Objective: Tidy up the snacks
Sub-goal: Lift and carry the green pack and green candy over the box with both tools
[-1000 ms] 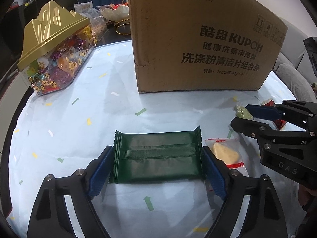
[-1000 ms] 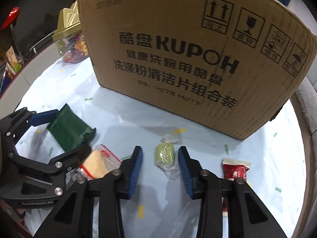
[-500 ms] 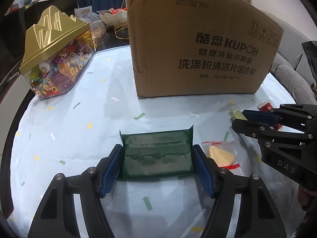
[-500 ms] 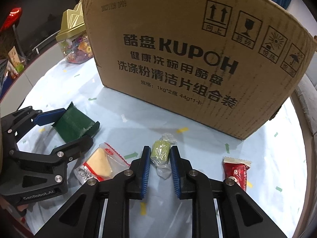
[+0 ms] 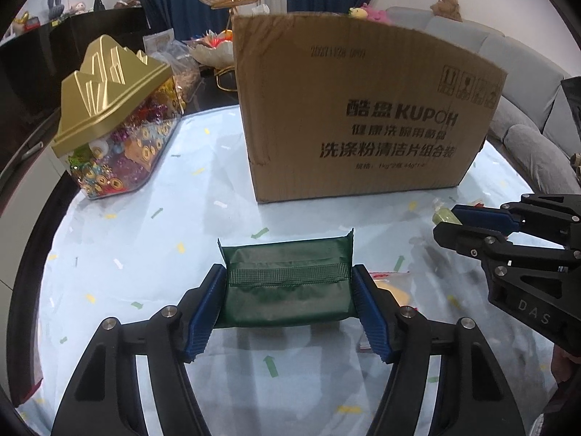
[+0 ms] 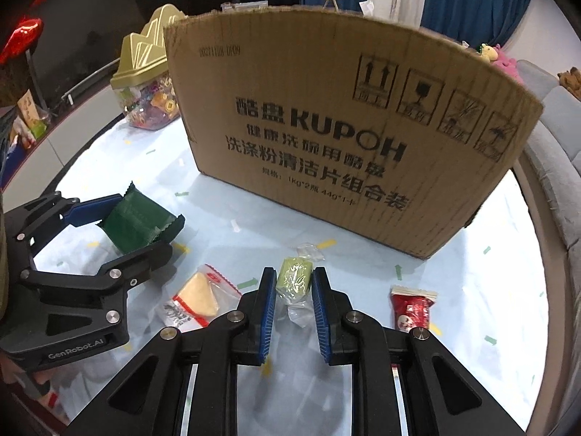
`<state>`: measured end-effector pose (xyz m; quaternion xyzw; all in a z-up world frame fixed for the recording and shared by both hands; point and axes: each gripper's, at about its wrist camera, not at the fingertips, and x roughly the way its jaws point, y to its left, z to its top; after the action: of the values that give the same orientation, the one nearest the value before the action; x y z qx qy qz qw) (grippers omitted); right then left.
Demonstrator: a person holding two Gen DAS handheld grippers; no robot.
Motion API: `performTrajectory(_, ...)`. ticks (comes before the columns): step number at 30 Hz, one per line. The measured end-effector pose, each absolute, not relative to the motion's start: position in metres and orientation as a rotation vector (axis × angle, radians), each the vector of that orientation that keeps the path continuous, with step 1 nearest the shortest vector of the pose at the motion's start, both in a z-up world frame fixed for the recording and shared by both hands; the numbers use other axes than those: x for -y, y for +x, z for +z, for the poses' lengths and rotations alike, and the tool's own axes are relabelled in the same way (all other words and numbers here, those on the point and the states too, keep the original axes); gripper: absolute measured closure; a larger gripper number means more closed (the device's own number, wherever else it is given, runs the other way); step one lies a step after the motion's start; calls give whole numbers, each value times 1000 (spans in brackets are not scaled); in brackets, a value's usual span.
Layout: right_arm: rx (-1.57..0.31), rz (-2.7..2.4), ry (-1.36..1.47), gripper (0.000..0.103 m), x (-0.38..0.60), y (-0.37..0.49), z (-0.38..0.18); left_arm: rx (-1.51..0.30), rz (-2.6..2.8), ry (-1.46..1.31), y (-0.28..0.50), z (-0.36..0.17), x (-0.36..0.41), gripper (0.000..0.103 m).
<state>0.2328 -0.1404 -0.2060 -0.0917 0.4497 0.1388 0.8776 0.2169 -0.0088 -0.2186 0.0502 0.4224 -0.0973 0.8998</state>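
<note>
My left gripper (image 5: 287, 276) is shut on a dark green snack packet (image 5: 287, 287), its blue pads pressing both short ends; the packet hangs a little above the table. From the right wrist view the same green packet (image 6: 139, 219) shows in the left gripper (image 6: 120, 225). My right gripper (image 6: 294, 276) is shut on a small light green candy (image 6: 294, 279) in clear wrap, lifted off the cloth. In the left wrist view the right gripper (image 5: 446, 223) holds that green candy (image 5: 443, 216). A big cardboard box (image 6: 345, 130) stands upright behind both.
A yellow wedge snack in clear wrap (image 6: 198, 296) and a red packet (image 6: 412, 309) lie on the pale blue tablecloth (image 6: 225, 218). A gold-lidded jar of sweets (image 5: 116, 134) stands at the left. Dark furniture and a grey sofa (image 5: 537, 145) ring the table.
Both grippers closed on their snacks, the left on the green packet, the right on the green candy, and both then rose slightly off the table with them.
</note>
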Motion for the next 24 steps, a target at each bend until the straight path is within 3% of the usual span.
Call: performTrajectory(24, -891, 267, -185, 82, 149, 200, -155, -873, -183, 108, 196, -174, 25, 35)
